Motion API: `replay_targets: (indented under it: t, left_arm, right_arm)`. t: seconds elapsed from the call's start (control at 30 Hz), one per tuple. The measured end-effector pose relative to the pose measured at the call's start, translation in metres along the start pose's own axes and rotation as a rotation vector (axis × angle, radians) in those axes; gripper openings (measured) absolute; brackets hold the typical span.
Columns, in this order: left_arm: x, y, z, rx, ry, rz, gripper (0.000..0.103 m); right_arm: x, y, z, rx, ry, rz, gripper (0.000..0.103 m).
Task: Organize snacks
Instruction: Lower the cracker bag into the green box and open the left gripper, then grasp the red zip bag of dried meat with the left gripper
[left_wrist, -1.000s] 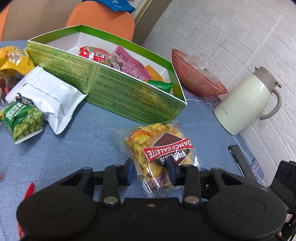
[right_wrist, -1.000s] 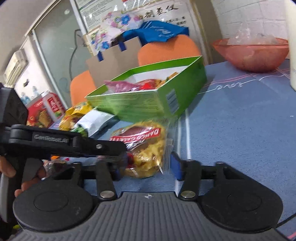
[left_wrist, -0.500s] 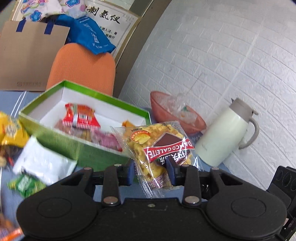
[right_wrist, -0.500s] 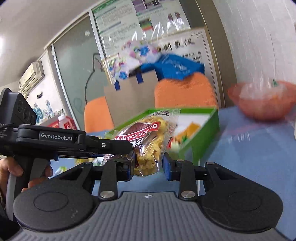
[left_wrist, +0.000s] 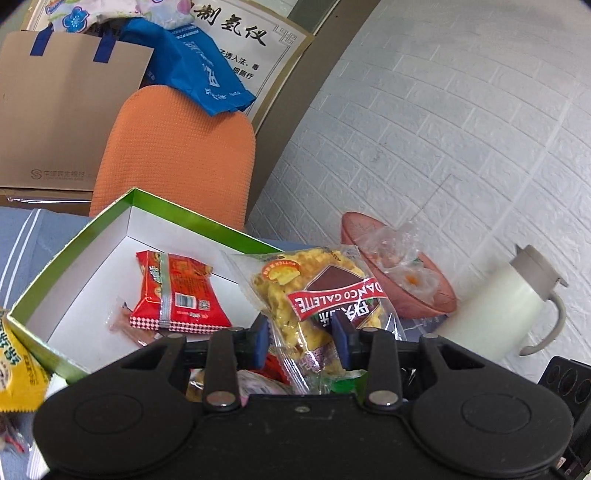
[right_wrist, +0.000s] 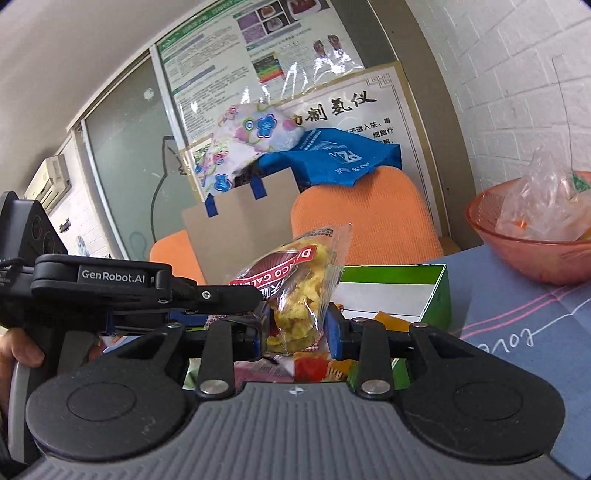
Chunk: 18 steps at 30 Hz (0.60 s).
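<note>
The left gripper (left_wrist: 300, 338) has its jaws clamped on a clear snack bag (left_wrist: 321, 295) of yellow biscuits with a red band, held above the green box (left_wrist: 70, 251); the right gripper (right_wrist: 295, 330) has its jaws spread around the bag. A red packet (left_wrist: 177, 295) lies inside, a pink bowl (left_wrist: 417, 295) far right on the tabletop (right_wrist: 517, 314)

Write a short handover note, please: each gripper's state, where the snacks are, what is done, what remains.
Left gripper: shut on the galette packet, held above the green box.
Right gripper: fingers on both sides of the same packet; contact unclear.
Done: red packet and some others lie in the box.
Left: release the galette packet into the box, then collect the yellow packet outside it.
</note>
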<state>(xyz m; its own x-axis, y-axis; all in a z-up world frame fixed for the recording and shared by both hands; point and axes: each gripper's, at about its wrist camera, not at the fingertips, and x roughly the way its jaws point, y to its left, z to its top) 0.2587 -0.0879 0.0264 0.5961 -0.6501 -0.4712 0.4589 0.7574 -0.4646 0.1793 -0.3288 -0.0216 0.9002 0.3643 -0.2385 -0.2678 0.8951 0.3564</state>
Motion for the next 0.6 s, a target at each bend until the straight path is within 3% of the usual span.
replay_targets:
  t: [0.03,0.07,0.13,0.17,0.2,0.27,0.47,0.6]
  left_arm:
    - [0.005,0.003,-0.001,0.005,0.008,0.018,0.092]
    - [0.010,0.005,-0.003,0.009,0.023,0.047,0.103]
    - [0.011,0.010,-0.011,0.009,0.015,0.134,0.103]
    - [0.007,0.011,-0.015,0.018,0.000,0.152,0.103]
    - [0.002,0.011,-0.018,0.029,-0.002,0.138,0.103]
    - [-0.013,0.010,-0.021,0.034,-0.007,0.114,0.103]
    - [-0.080,-0.011,-0.042,0.074,-0.061,0.160,0.103]
    - [-0.126,-0.012,-0.069,0.059,-0.086,0.155,0.103]
  right_arm:
    - [0.006,-0.002,-0.002,0.004,0.007,-0.013,0.060]
    - [0.010,-0.003,-0.005,-0.005,0.016,-0.044,0.074]
    - [0.019,0.000,-0.012,-0.080,0.028,-0.160,0.097]
    - [0.018,0.002,-0.014,-0.121,0.024,-0.189,0.094]
    - [0.012,0.003,-0.015,-0.136,0.024,-0.188,0.097]
    - [-0.004,0.006,-0.014,-0.126,0.007,-0.162,0.102]
    - [-0.058,0.033,-0.015,-0.142,-0.057,-0.090,0.103]
    - [-0.082,0.051,-0.031,-0.142,-0.008,-0.025,0.103]
